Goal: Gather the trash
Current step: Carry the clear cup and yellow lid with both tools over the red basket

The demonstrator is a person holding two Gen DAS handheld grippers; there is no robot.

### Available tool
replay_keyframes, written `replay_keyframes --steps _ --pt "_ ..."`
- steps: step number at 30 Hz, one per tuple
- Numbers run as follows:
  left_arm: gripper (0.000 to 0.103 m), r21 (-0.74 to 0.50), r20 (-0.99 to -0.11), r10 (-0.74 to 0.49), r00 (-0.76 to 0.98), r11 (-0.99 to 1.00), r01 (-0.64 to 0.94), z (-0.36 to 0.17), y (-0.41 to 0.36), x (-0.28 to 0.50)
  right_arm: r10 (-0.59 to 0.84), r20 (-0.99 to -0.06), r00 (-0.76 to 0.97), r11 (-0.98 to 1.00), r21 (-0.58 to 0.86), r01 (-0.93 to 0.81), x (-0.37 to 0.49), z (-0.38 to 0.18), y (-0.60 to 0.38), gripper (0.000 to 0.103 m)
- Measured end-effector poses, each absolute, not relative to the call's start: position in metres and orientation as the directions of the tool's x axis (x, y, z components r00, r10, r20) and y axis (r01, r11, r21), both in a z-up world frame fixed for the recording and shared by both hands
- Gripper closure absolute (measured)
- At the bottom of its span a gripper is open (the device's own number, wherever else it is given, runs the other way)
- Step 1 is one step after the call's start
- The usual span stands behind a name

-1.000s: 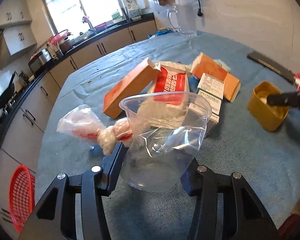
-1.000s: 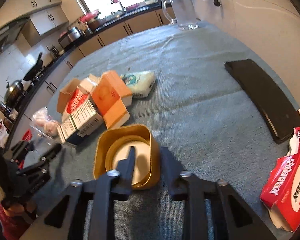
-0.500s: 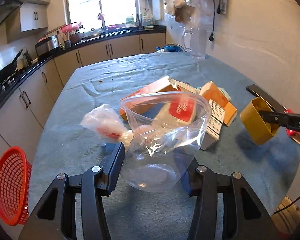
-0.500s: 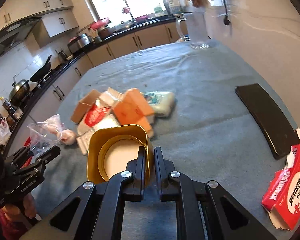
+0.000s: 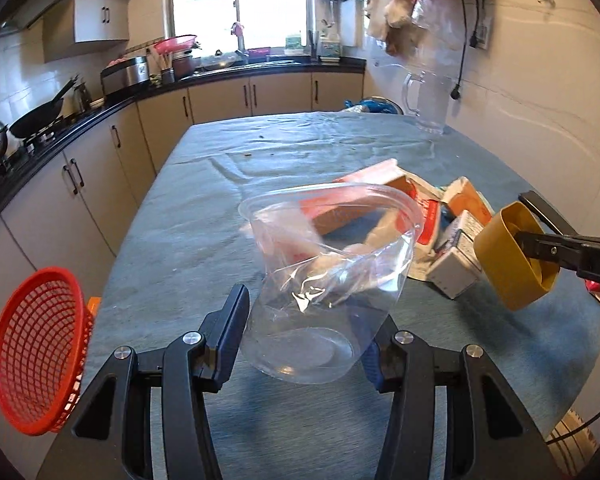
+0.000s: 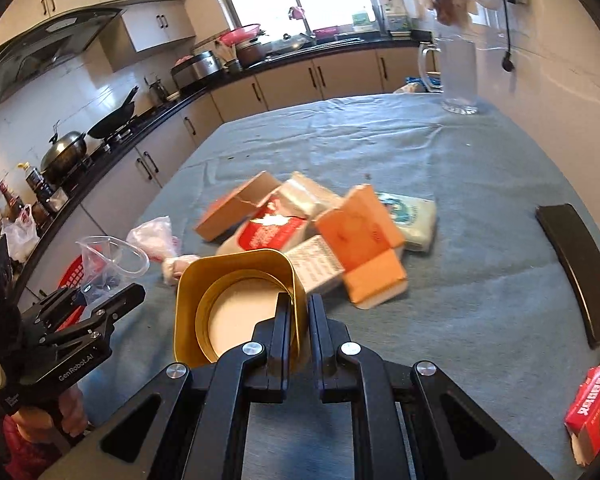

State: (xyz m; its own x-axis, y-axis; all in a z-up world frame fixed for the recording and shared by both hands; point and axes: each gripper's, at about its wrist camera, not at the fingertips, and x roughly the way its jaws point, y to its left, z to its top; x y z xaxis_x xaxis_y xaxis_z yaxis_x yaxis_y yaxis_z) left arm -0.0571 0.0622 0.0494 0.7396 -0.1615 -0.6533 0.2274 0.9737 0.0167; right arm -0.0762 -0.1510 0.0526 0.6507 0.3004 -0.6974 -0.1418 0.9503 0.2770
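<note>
Carry clear cup [image 5: 332, 280], gripped by left tongs [image 5: 304, 340], and gold tub [image 6: 236, 300], wall pinched in right tongs [image 6: 300, 320], level above desk [image 6: 460, 168] toward red basket [image 5: 36, 364], grips firm.

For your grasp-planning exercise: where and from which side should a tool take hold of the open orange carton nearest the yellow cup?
Grip the orange carton across its raised open flap, coming from above on the near side. It lies flat on the tablecloth, so the upstanding flap offers a thin edge; other boxes crowd its left.

Home kitchen, cabinets [image 5: 220, 100], wok [image 6: 112, 120], sink window [image 5: 236, 0]
</note>
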Motion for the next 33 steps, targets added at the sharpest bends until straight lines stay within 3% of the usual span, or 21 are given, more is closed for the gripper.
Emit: replay_keyframes --steps 18,33 --pt "0.053 -0.065 -0.616 -0.142 0.775 0.99 0.129 0.056 0.131 -0.068 0.323 -0.708 0.628 0.945 0.211 -0.248 -0.064 0.064 -0.079 0.093" --pt "0.053 -0.103 -0.587 -0.052 0.808 0.995 -0.011 0.061 0.205 -0.077 0.374 -0.712 0.594 0.911 0.165 -0.377 -0.052 0.072 -0.002 0.093"
